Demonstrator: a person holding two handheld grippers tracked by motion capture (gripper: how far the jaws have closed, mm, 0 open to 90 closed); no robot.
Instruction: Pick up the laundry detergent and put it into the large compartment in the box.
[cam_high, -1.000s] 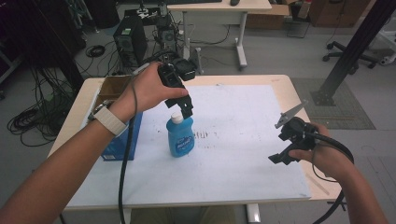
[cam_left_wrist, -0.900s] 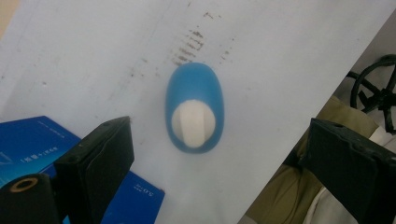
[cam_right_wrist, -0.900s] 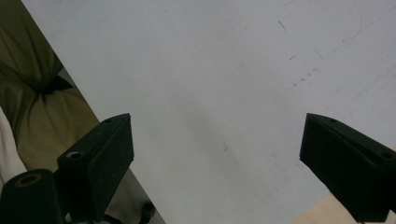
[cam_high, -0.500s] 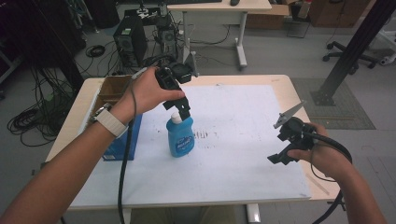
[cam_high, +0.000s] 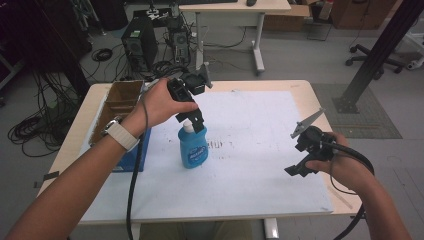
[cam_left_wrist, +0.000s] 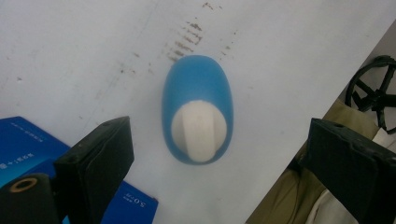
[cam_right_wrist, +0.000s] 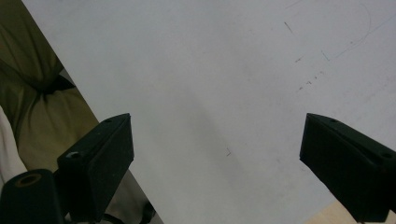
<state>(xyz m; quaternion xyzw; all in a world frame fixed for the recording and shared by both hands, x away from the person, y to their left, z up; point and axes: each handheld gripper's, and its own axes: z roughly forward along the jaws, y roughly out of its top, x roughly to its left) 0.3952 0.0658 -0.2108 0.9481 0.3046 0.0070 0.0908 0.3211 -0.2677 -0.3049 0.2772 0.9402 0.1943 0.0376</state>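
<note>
High view: a blue bottle (cam_high: 193, 148) with a white cap (cam_high: 187, 127) stands upright on the white sheet (cam_high: 250, 150) that covers the wooden table (cam_high: 320, 100), left of the sheet's centre and beside a patch of dark smudges (cam_high: 216, 145). The left gripper (cam_high: 194, 120), held in the person's left hand (cam_high: 162, 102), hangs directly above the cap, its jaws pointing down. Left gripper view: the jaws stand wide apart, one on each side of the bottle (cam_left_wrist: 197, 108) seen end-on from above, neither touching it; the cap (cam_left_wrist: 198, 130) lies between them, nearer the left jaw. A blue box (cam_high: 132, 155) lies just left of the bottle, near it on the sheet, and an open cardboard box (cam_high: 119, 100) sits behind it along the table's left edge. The right gripper (cam_high: 299, 171), in the right hand (cam_high: 345, 167), is held well apart from the bottle near the sheet's right edge; right gripper view: its jaws are spread wide over bare sheet (cam_right_wrist: 224, 93), holding nothing. A computer tower (cam_high: 137, 42) and cables (cam_high: 30, 130) occupy the floor beyond.
</note>
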